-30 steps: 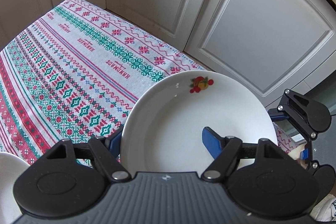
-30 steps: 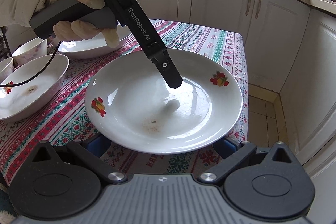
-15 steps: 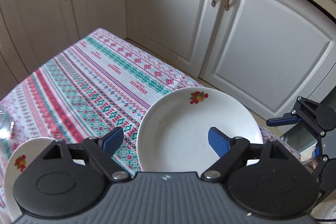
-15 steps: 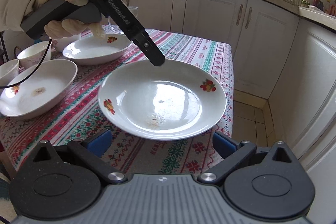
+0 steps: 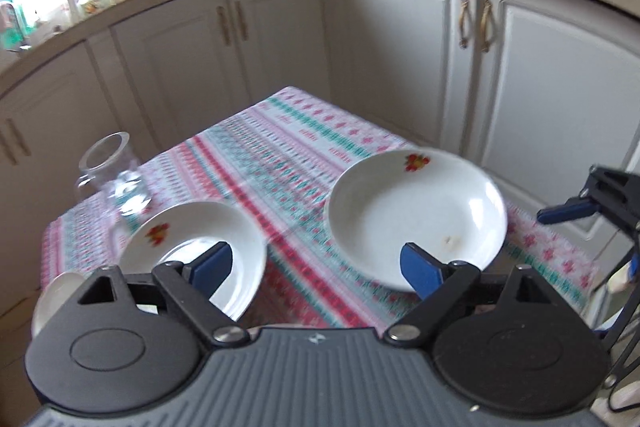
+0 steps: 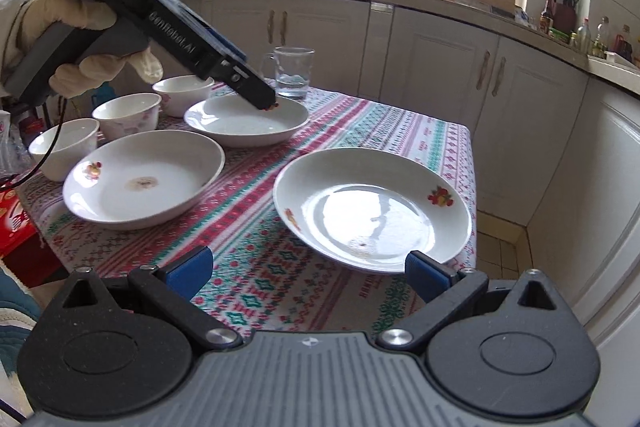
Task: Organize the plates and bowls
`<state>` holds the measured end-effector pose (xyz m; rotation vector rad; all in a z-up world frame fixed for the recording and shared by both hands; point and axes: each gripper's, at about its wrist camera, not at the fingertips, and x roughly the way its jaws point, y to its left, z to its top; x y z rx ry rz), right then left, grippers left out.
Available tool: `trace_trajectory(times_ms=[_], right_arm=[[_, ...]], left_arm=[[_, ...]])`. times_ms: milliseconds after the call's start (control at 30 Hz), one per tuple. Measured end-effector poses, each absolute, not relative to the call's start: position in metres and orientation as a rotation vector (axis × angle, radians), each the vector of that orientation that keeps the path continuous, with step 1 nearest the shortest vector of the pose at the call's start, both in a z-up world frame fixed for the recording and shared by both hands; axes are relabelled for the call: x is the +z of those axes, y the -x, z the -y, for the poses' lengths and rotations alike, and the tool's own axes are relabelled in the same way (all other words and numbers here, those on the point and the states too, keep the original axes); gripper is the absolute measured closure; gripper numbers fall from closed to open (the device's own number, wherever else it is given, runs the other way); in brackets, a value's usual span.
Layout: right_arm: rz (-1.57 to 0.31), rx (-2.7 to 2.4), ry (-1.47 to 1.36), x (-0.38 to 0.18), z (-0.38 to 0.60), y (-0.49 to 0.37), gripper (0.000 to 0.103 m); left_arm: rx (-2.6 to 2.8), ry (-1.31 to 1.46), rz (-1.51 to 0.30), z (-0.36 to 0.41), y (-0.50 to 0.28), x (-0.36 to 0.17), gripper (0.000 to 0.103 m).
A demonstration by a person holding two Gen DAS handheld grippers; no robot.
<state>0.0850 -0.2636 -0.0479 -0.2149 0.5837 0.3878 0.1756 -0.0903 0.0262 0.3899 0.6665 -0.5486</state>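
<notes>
Right gripper [image 6: 308, 269] open, empty, low over patterned cloth [image 6: 256, 223]; near plate [image 6: 372, 209] just ahead of right finger. Left gripper [image 6: 266, 103] in gloved hand [image 6: 92, 47], tip over far plate [image 6: 246, 121]. Third plate [image 6: 144, 179] left; three bowls [image 6: 128, 115] behind; glass [image 6: 292, 73] beyond

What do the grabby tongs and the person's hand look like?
Both tongs, left and right, are black with blue finger pads and ribbed grey bodies. Seen from the right wrist, the left one shows white "DAS" and "GenRobot.AI" lettering and a black cable. The hand wears a cream glove.
</notes>
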Motion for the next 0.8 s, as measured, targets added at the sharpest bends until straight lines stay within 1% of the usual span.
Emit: trace_trajectory(times_ms=[167, 333, 500, 800], right_arm=[[-0.573, 0.408, 0.216, -0.052, 0.251, -0.075, 0.0], [-0.582, 0.429, 0.21, -0.058, 0.237, -0.072, 0.0], [-0.593, 0.444, 0.219, -0.064, 0.222, -0.072, 0.0], [-0.622, 0.497, 0.262, -0.07, 0.196, -0.075, 0.0]], left_arm=[[-0.47, -0.395, -0.669, 0.071, -0.135, 0.011, 0.012], [-0.441, -0.308, -0.692, 0.048, -0.103, -0.001, 0.012], [-0.413, -0.24, -0.698, 0.03, -0.088, -0.005, 0.012], [-0.402, -0.306, -0.709, 0.014, -0.068, -0.02, 0.012]])
